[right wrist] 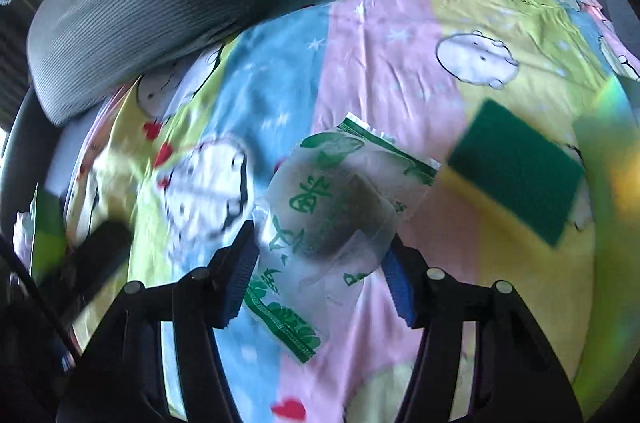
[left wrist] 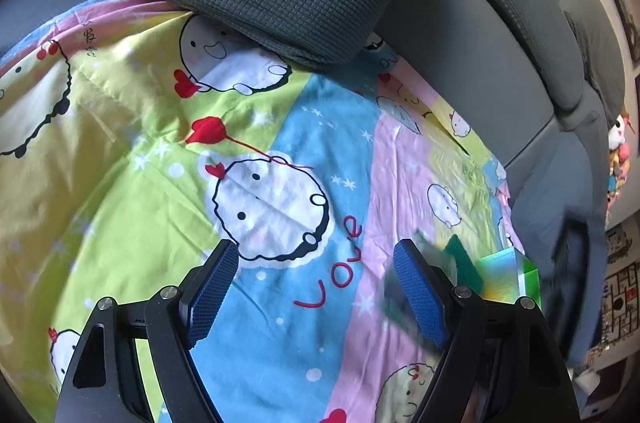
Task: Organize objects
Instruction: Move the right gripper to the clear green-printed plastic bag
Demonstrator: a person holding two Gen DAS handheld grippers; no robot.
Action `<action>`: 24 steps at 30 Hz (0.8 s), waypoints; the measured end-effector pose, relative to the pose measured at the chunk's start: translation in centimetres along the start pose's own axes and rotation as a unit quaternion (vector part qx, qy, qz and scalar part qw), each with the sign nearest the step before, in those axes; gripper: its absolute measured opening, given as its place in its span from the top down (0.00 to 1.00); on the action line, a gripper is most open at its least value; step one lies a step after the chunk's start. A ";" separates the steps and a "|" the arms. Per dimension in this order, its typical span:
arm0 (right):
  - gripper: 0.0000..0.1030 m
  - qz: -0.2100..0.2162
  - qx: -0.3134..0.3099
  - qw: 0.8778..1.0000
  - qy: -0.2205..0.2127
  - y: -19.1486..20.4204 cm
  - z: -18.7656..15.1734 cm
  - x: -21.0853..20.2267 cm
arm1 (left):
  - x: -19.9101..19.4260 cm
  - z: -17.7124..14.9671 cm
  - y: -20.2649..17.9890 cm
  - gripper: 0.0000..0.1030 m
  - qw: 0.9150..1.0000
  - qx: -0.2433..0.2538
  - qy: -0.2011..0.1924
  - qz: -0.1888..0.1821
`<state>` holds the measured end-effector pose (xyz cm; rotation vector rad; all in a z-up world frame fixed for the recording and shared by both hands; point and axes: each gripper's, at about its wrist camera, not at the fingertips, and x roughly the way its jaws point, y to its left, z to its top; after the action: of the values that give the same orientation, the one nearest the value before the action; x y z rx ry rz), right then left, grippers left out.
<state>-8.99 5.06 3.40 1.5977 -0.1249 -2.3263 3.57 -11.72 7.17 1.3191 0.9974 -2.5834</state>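
Two grippers in play, right one matters most. Right gripper (right wrist: 318, 279) points steeply down at the bedsheet (right wrist: 384, 71), its blue pads (right wrist: 240, 277) either side of a clear plastic packet (right wrist: 320, 211) with green print and a dark lump inside. Jaws about half spread, packet between them; picture is blurred, so I cannot tell if both pads actually press on it or just flank it

Risks from here: film looks thin and slippery, so if I lift with only the wrapper edge pinched it may slide out or the lump may swing and pull free. Packet lies at an angle across the jaws, so closing could catch one corner only. Pads sit close to the sheet, so I could pinch loose cloth along with the packet and drag it

Green-and-yellow sponge (right wrist: 520, 179) lies just right of the packet, apart from it; a sideways drag could bump it. Shiny green box (right wrist: 612, 183) at the far right edge, grey cushion (right wrist: 140, 19) up left, well clear

Left gripper (left wrist: 316, 287) hangs spread and empty over the sheet's blue stripe, nothing between its pads. Right gripper shows only as a blur beside its right finger, so crowding or knocking together is possible if I bring the left one over
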 end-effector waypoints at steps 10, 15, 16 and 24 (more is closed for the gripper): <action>0.26 0.001 0.007 1.000 0.026 -2.2 -2.3 -0.1 | 1.0 -0.4 -0.6 0.22 1.000 0.014 0.022 -0.002; 0.23 -0.011 -0.004 1.000 -0.014 -2.6 -2.1 -2.7 | 1.3 -0.5 -0.5 0.22 0.999 0.012 0.030 0.008; 0.22 -0.010 0.000 1.000 -0.022 -2.8 -2.1 -3.2 | 1.4 -0.5 -0.5 0.22 0.999 0.013 0.031 0.009; 0.22 0.031 0.034 0.996 -0.073 -4.8 -1.8 -6.3 | 2.0 -1.2 -1.6 0.22 0.998 0.037 0.047 0.021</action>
<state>-6.23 11.70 7.18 1.4307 -0.2861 -2.4140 2.61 -9.30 6.02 1.4748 0.8852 -2.5721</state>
